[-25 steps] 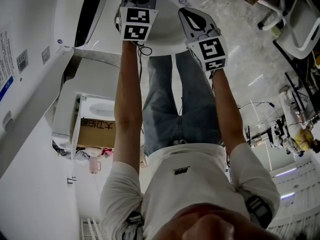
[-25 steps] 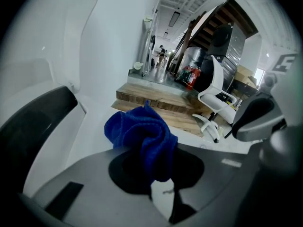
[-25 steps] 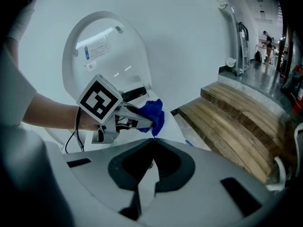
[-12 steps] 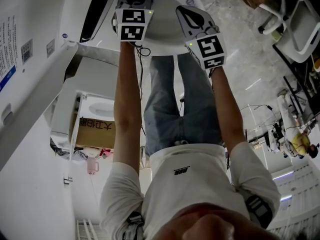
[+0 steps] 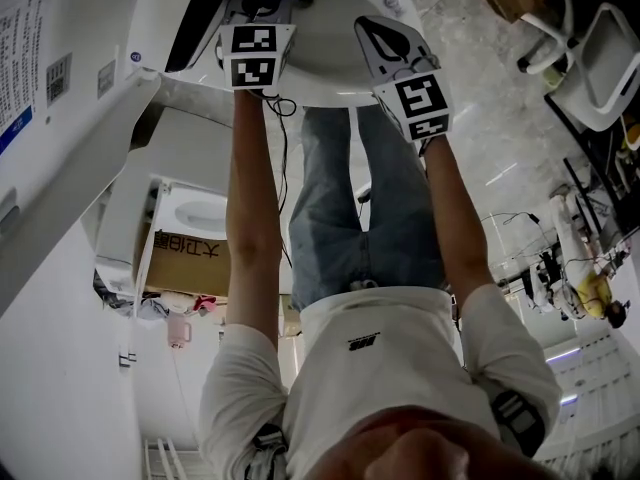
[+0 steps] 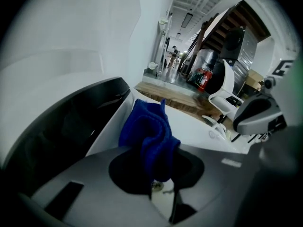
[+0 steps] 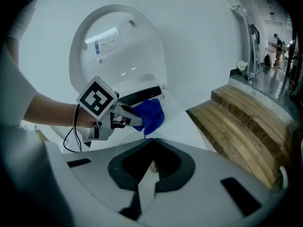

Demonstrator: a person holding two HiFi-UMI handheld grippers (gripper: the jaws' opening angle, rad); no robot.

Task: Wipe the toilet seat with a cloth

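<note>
My left tongs point(image 6: 157, 176) have slid along the toilet seat point(image 6: 199, 126) toward the raised lid point(image 7: 118, 46). They are clamped on the blue cloth point(image 6: 147, 134), which bunches ahead of them at the seat's back end. My right tongs point(image 7: 152, 148) are pressed together with nothing between them, near the left ones

Qty: 1 cloth point(image 6: 149, 136), 1 toilet seat point(image 5: 325, 63), 2 hand-held grippers point(image 6: 163, 188) point(image 7: 151, 167).
</note>
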